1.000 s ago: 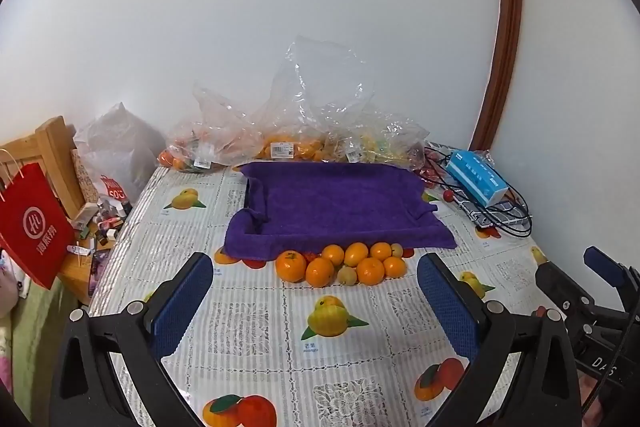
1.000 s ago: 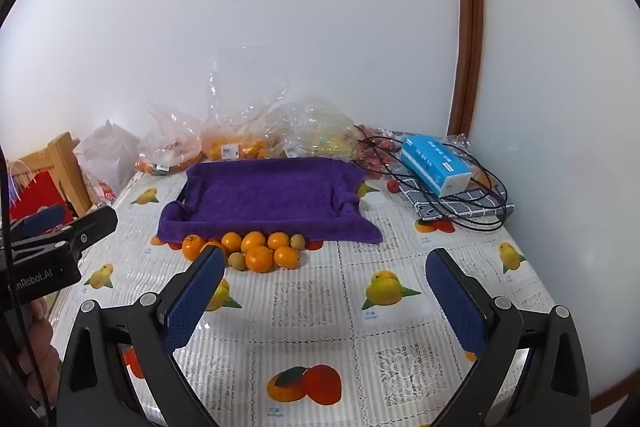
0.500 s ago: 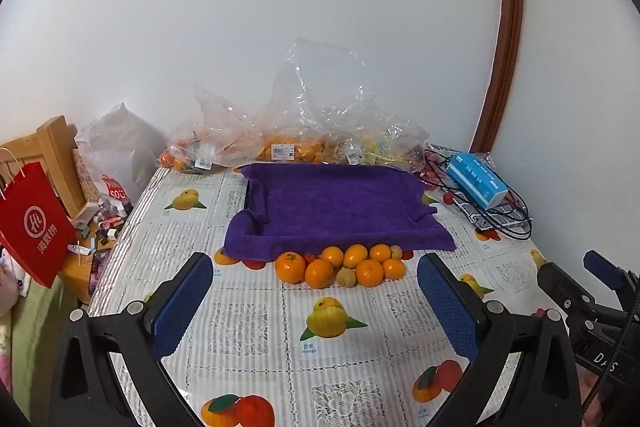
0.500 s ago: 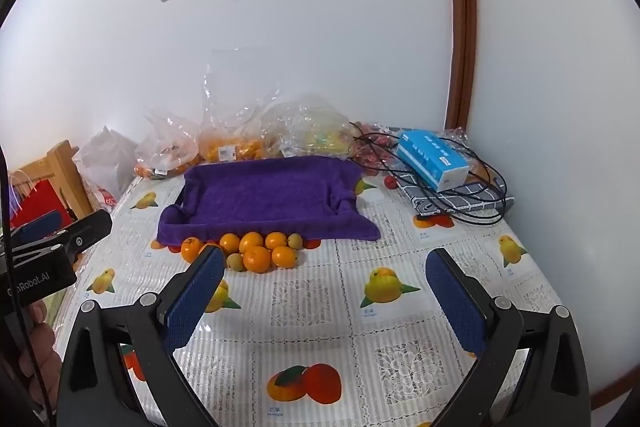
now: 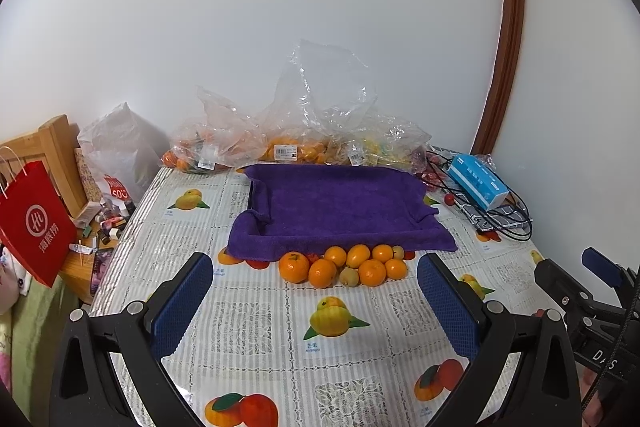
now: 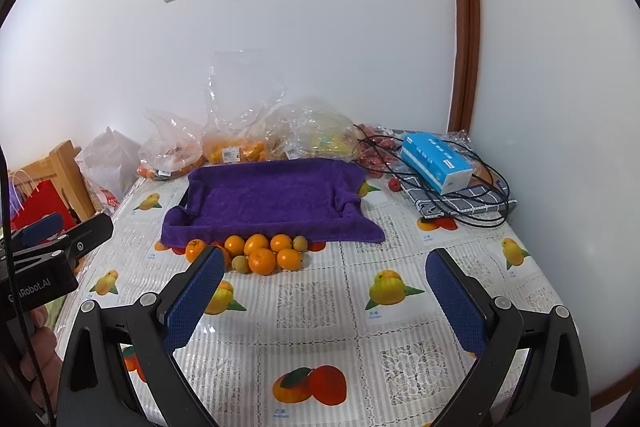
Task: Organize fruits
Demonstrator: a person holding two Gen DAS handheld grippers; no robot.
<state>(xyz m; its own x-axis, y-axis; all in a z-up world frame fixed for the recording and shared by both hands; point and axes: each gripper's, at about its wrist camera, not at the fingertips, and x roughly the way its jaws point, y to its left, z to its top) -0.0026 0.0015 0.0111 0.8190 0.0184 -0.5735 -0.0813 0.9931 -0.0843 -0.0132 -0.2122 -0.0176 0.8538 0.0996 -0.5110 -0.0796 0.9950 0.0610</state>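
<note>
The fruits (image 5: 343, 264) are being kept in a tight cluster on the surface (image 5: 256, 327), touching the near edge of the purple towel (image 5: 340, 207), which is being draped over what appears to be a shallow tray, its rim being outlined by the raised folds; this is being judged as the place meant to receive them, since its hollow is being left bare. The cluster is being made up of oranges or mandarins and a few smaller, duller yellowish-brown fruits, so sorting by kind may be intended, though that cannot be told. More fruit is being stored in the clear plastic bags (image 5: 288, 143) behind the towel, against the wall. A blue box (image 5: 478, 181) and black cables (image 5: 512, 223) are being left at the far right corner, well apart from the cluster. The left tool (image 5: 314, 301) is being held low over the near part of the surface, pointed straight at the cluster, its fingers being spread wide with nothing between them. The right tool (image 6: 322, 297) is being held likewise, level and aimed forward, fully parted and empty, with the cluster lying just off its left finger. Each tool is being seen at the edge of the other's view, so they are being carried side by side, and no fruit is yet being touched.
</note>
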